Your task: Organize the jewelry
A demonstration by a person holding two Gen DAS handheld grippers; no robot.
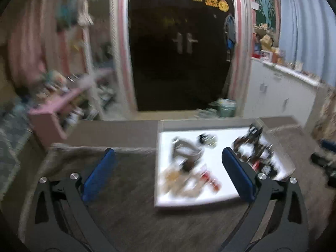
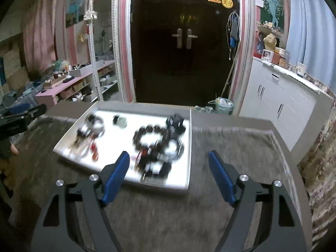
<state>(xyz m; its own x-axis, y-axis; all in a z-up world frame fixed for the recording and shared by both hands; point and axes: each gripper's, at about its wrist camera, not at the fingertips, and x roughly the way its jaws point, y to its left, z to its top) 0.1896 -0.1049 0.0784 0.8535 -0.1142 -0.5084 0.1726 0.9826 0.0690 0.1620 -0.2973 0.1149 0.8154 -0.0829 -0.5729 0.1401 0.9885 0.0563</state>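
White tray of jewelry (blurred), long axis across table; both claws open, empty.

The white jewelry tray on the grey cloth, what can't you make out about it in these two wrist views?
- Left wrist view: motion blur smears the pieces in the white jewelry tray; none can be identified.
- Left wrist view: the open left gripper has one blue finger pad covering part of the tray's right side.
- Right wrist view: the dark bead bracelet is readable, but the red and silver pieces beside it blur together.
- Right wrist view: the open right gripper has one blue pad covering the tray's near edge.
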